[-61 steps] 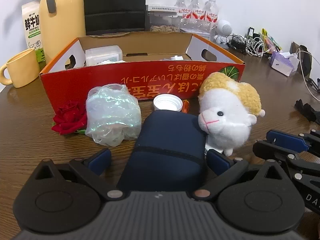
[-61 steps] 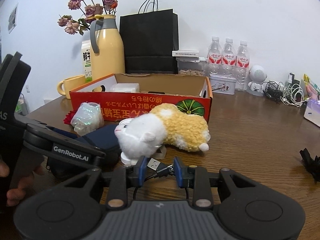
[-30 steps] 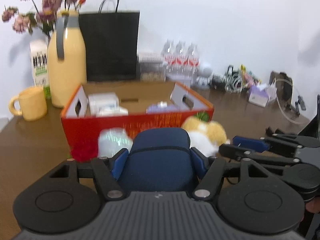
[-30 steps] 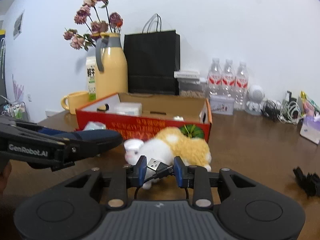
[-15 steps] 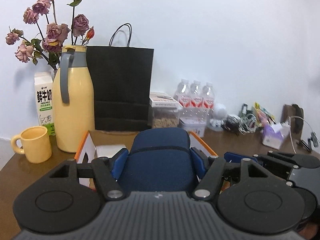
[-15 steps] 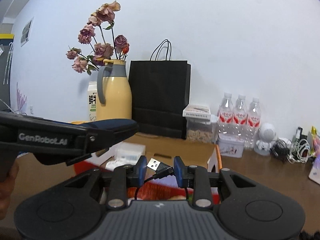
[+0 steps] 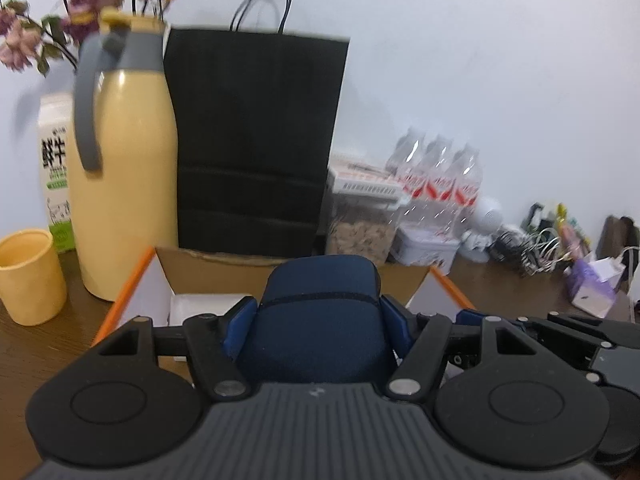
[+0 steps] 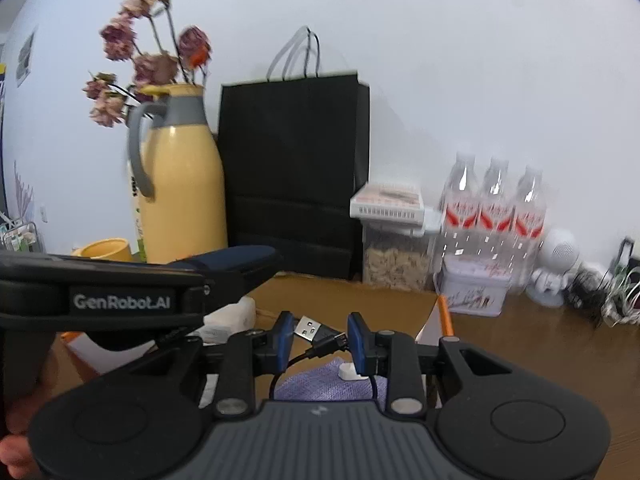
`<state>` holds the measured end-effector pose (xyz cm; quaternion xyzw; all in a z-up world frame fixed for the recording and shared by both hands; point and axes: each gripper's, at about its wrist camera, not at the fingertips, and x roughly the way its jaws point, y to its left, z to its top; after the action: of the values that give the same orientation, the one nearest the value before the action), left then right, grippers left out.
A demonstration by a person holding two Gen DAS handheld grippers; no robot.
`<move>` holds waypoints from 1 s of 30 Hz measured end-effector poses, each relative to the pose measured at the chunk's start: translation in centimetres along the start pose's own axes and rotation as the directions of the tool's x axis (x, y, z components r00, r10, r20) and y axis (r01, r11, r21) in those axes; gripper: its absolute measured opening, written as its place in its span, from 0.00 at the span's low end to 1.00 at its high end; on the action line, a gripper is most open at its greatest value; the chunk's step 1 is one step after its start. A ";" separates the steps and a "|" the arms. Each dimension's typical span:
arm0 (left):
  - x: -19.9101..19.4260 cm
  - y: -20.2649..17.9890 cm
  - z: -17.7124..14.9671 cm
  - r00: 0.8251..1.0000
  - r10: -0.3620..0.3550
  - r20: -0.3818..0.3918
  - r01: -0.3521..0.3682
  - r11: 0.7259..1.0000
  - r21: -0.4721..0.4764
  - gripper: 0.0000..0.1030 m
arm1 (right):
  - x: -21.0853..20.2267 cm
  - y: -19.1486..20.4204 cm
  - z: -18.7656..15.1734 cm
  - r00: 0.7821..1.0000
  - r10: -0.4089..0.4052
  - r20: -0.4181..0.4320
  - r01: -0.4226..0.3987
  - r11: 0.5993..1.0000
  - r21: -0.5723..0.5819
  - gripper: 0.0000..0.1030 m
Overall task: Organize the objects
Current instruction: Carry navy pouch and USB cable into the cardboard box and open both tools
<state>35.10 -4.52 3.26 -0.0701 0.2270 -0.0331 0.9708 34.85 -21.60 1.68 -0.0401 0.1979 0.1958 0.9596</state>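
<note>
**Navy case and USB cable held over the cardboard box**

The navy zippered case [image 7: 320, 320] sits clamped between the blue pads of the left gripper [image 7: 318, 316], its long axis running straight out along the fingers, rounded end pointing away toward the black paper bag [image 7: 256, 140]. It is held in the air above the near part of the cardboard box [image 7: 224, 264], level or slightly nose-down. From the right wrist view the same case [image 8: 236, 258] shows edge-on as a flat slab jutting rightward past the left gripper's body.

The right gripper [image 8: 320, 340] is pinched on a black USB cable [image 8: 324, 340]: the pads press the cable just behind its plug, and the silver plug [image 8: 308, 326] angles up and to the left between the fingers. The cable loops down below the jaws.

Only the right wrist view shows the box's inside beneath the grippers: a purple woven item [image 8: 328, 380] with a small white piece [image 8: 348, 372] on it, and a white container [image 8: 236, 320] further left. Only the left wrist view shows the yellow mug [image 7: 28, 276] in full and the milk carton [image 7: 56, 184] beside the yellow jug [image 7: 128, 176]. Both show the three water bottles [image 8: 496, 208] by the wall.
</note>
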 end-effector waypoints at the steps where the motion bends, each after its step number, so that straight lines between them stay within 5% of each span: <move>1: 0.8 0.1 0.0 1.000 0.004 -0.014 -0.005 1.000 -0.004 0.66 | 0.8 -0.2 -0.2 1.000 0.001 -0.015 -0.001 1.000 0.003 0.27; 10: 3.6 0.4 -1.1 0.996 0.000 -0.090 0.002 1.000 0.024 0.67 | 4.5 -2.1 -2.2 0.992 -0.018 -0.124 0.021 0.999 0.024 0.27; 11: 3.4 0.3 -1.2 0.997 0.002 -0.074 0.000 0.999 0.033 0.70 | 4.5 -2.1 -2.3 0.991 -0.018 -0.130 0.022 1.000 0.023 0.28; 14: 2.6 0.2 -1.3 0.999 0.022 -0.025 -0.021 0.999 0.044 1.00 | 4.4 -1.9 -2.6 0.990 -0.030 -0.139 0.032 0.999 0.015 0.30; 18: 2.3 0.5 -1.2 0.999 0.034 -0.028 -0.033 0.999 0.028 1.00 | 3.9 -2.1 -2.5 0.991 -0.029 -0.134 0.034 0.999 0.030 0.91; 19: 2.4 0.5 -1.1 0.999 0.037 -0.033 -0.036 0.999 0.022 1.00 | 3.7 -2.1 -2.5 0.992 -0.030 -0.125 0.034 0.999 0.032 0.98; 30: -0.1 0.6 -0.3 0.999 0.035 0.006 -0.035 0.999 0.016 1.00 | 2.3 -1.7 -1.8 0.996 -0.027 -0.090 0.029 0.999 0.024 0.99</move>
<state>34.92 -3.97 2.94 -0.0582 0.2249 -0.0177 0.9725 36.78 -22.63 -0.87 -0.0395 0.2427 0.1778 0.9529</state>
